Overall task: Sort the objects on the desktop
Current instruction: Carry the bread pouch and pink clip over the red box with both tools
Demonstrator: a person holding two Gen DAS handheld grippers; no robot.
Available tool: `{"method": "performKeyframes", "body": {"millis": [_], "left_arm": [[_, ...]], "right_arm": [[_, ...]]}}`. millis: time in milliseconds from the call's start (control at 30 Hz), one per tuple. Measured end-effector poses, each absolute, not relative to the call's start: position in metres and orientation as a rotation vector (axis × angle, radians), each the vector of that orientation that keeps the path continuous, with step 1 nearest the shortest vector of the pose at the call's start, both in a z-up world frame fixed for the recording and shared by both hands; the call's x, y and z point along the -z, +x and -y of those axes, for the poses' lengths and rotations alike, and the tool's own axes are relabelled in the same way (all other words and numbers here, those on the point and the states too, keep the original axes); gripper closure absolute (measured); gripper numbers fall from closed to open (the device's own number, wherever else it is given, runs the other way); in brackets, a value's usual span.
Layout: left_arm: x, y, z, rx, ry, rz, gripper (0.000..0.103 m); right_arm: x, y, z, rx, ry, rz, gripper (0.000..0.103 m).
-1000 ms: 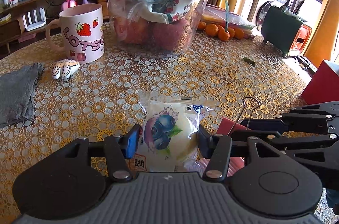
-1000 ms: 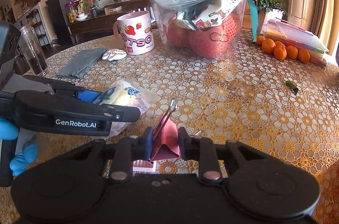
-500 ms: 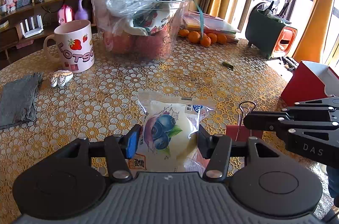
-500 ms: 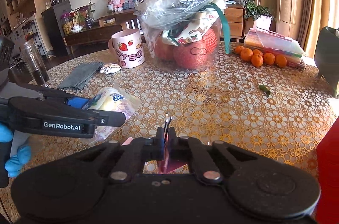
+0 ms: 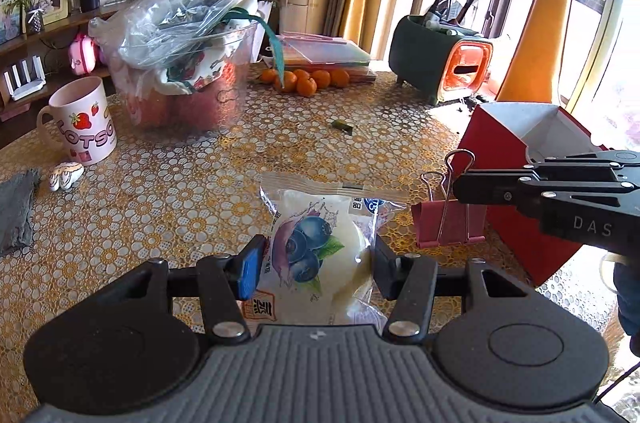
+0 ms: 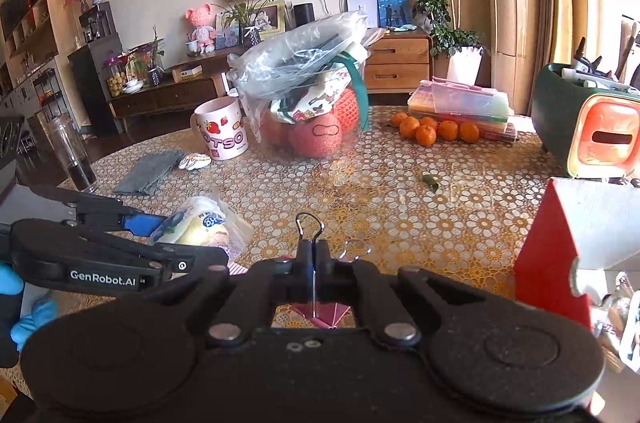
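Blueberry snack packet (image 5: 320, 255) sits clamped in the left gripper (image 5: 318, 263), above the tabletop (image 5: 180, 191) (near its front edge). Right gripper (image 6: 314, 259), jaws fully closed, pinches a pink binder clip (image 5: 448, 227) by one wire handle, beside the red box (image 5: 516, 159).

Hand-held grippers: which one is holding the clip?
The right hand-held gripper. It pinches the pink clip by a wire handle; the left hand-held gripper holds the snack packet.

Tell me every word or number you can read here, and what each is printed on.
"GenRobot.AI": side of the left gripper.
"DAS": side of the right gripper.
"LOTSO": strawberry mug; handle side cut off in the right view.
"80": snack packet; its red stamp is too blurred to read.
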State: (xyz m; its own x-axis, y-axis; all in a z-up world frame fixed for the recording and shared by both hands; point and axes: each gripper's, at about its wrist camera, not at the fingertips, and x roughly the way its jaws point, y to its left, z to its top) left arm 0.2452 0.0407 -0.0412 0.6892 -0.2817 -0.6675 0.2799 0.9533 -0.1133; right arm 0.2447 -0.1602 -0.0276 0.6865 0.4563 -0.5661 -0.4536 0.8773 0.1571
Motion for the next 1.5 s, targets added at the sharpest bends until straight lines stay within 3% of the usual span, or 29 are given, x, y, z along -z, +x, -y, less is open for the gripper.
{"method": "performKeyframes", "body": {"millis": [667, 1500], "left_arm": [[-0.016, 0.229, 0.092, 0.473, 0.104, -0.666, 0.049], [0.005, 0.253, 0.239, 0.613, 0.233, -0.73, 0.049]], "right_arm": [[-0.028, 0.198, 0.29, -0.369, 0.079, -0.505, 0.102], [-0.007, 0.204, 0.419, -0.171, 0.154, -0.505, 0.102]]}}
